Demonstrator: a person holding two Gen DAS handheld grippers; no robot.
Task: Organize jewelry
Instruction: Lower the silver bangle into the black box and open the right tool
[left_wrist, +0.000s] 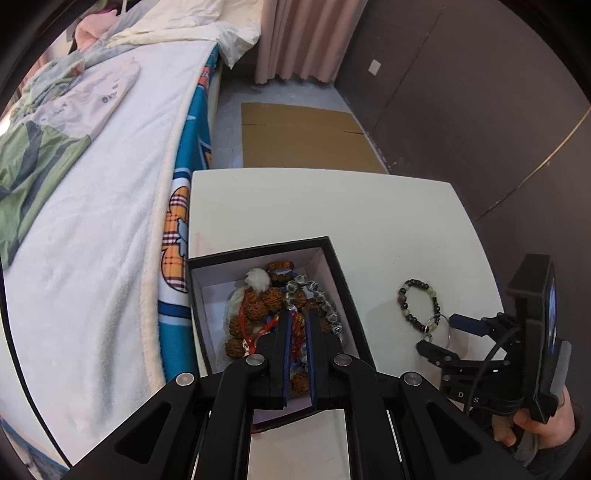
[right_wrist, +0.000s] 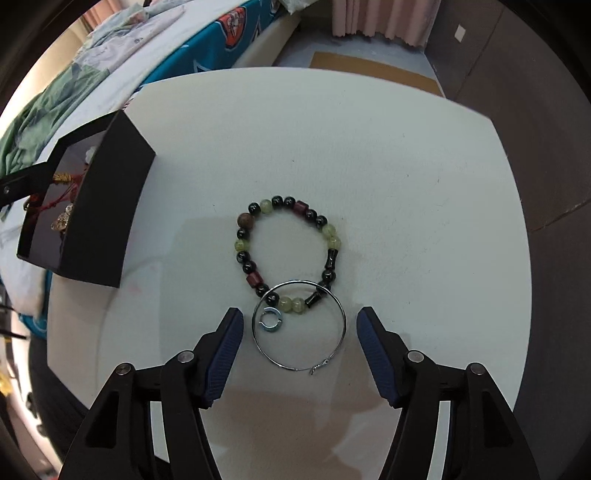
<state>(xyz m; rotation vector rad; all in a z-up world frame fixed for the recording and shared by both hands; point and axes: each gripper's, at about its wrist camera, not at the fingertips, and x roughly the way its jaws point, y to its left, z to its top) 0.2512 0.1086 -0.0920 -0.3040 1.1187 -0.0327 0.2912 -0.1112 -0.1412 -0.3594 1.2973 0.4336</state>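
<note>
A black jewelry box with a white lining sits on the white table and holds brown seed beads, clear beads and red cord. My left gripper reaches into the box, fingers nearly together with red cord between them. A dark and green bead bracelet lies on the table, overlapping a large silver hoop and a small metal ring. My right gripper is open, its fingers on either side of the hoop. The bracelet and right gripper also show in the left wrist view.
A bed with white blanket and clothes runs along the table's left. The box's black wall stands left of the bracelet. Cardboard lies on the floor beyond the table. A dark wall is to the right.
</note>
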